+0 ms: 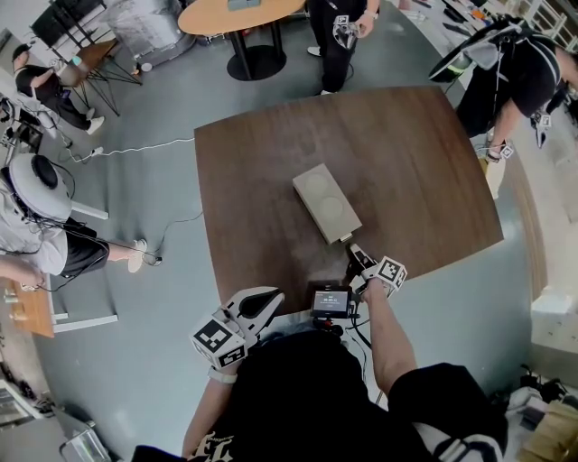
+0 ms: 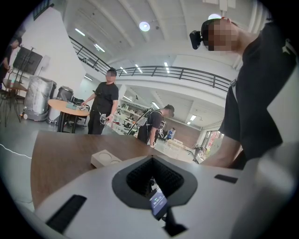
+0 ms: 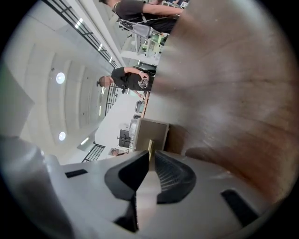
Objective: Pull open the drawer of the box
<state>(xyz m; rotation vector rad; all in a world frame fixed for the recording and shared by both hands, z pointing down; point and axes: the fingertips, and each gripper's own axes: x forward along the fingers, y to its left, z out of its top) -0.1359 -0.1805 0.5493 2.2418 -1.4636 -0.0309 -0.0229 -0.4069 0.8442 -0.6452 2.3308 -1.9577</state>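
Note:
A flat beige box (image 1: 326, 203) with two round hollows on its lid lies in the middle of the dark wooden table (image 1: 424, 171). A thin pull tab (image 1: 345, 238) sticks out of its near end. My right gripper (image 1: 355, 254) is at that end, shut on the tab. In the right gripper view the pale tab (image 3: 150, 145) runs between the closed jaws (image 3: 150, 161) toward the box (image 3: 152, 133). My left gripper (image 1: 269, 300) hangs off the table's near left edge, shut and empty. The left gripper view (image 2: 154, 179) shows the box (image 2: 106, 158) far off.
A small lit screen (image 1: 331, 300) sits at the table's near edge by my chest. A person (image 1: 519, 77) bends at the far right corner, another (image 1: 339, 36) stands behind the table. A round table (image 1: 239, 13) stands at the back; seated people are at left.

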